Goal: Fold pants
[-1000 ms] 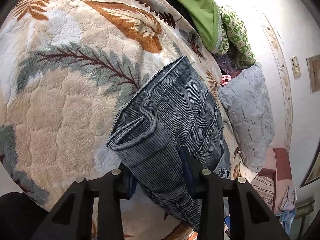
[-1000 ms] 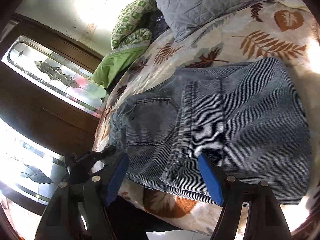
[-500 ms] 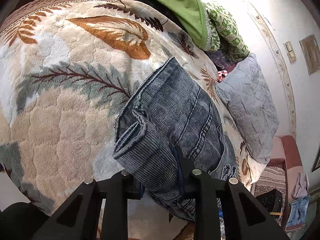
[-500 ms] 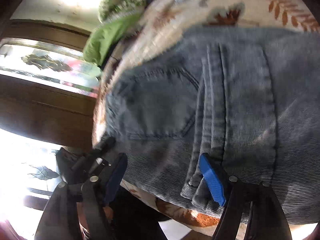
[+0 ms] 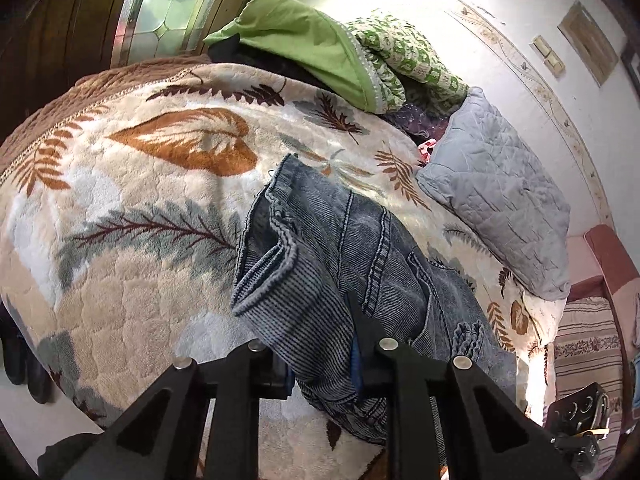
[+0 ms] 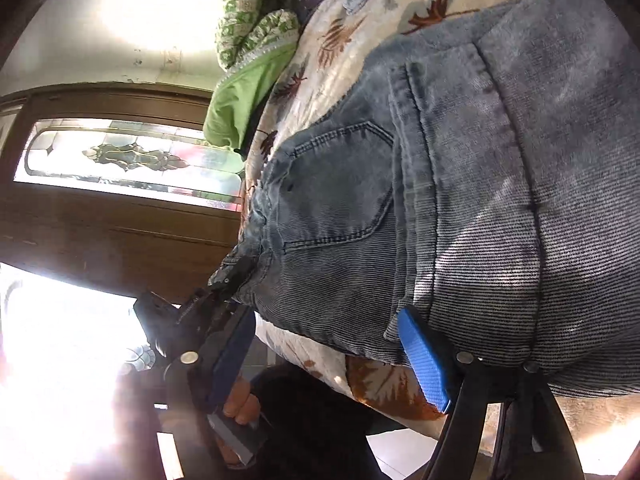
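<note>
The faded blue-grey denim pants [image 5: 352, 264], ribbed in weave and already doubled over, are laid on a cream plush bedspread [image 5: 132, 240] printed with brown and grey leaves, near the bed's edge. In the right wrist view a back pocket [image 6: 336, 188] is seen facing up, with a second layer of the denim lying across the waist section.

The left gripper [image 5: 320, 360] is found with its jaws closing on a bunched fold at one end of the pants; the cloth fills the narrow gap between them. The right gripper [image 6: 332, 344] is held with its jaws wide apart, and nothing is pinched: the edge of the upper layer is touched by its blue ribbed pad [image 6: 424, 356], while the other finger is seen off the cloth, over the bed's edge.

The step in hand is judged to be the taking of both ends for a further fold. The next move is judged to call for the right jaws to be brought round all layers at the near edge and closed, both ends then being carried over together.

A grey quilted pillow [image 5: 500, 208] and a green folded cloth [image 5: 304, 40] are noted well apart, toward the head of the bed.
</note>
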{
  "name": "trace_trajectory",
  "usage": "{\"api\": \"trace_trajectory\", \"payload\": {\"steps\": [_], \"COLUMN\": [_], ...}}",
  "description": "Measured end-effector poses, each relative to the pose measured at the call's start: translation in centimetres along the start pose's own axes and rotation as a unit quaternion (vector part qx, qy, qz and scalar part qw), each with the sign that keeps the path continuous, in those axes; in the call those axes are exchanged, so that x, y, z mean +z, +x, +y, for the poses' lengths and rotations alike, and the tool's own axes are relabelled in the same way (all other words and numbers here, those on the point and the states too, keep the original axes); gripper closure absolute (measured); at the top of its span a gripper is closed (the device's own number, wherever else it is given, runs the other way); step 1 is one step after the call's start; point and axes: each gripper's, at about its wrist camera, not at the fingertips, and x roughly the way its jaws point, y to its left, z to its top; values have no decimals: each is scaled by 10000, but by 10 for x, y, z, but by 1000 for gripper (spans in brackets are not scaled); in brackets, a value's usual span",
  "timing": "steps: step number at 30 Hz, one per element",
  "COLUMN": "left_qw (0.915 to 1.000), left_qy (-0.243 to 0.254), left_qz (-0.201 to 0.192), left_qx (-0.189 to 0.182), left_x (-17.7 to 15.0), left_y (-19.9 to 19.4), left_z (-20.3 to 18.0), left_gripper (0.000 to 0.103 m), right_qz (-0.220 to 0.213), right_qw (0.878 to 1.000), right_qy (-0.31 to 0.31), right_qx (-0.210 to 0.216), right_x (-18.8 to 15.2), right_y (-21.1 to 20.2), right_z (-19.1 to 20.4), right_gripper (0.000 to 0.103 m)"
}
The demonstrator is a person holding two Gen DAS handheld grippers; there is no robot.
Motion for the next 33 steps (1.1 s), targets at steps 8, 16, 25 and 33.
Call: {"api": "trace_trajectory", "payload": {"steps": [8, 16, 25, 33], "left_qw": [9900, 9561, 9189, 9080], "left_qy": [1305, 2845, 3933, 4133], "left_qz": [-442, -694, -171, 692], "left_qx": [310, 135, -245, 61], "left_x": [0, -46, -137, -195], "left_y": [-26, -41, -10, 50], "left_z": [-79, -192, -270, -289], "left_gripper": [91, 92, 94, 94], "right_qz": [-897, -2045, -2650, -2792], "right_qw": [9956, 9772, 9604, 9544], "right_qy": [224, 385, 732, 949], "right_qx": [118, 412, 463, 466], "right_x": [-3, -11, -27, -35], "right_y": [-66, -143, -199, -218], "right_z": [-30, -49, -83, -108], "right_gripper": [26, 26, 26, 26]}}
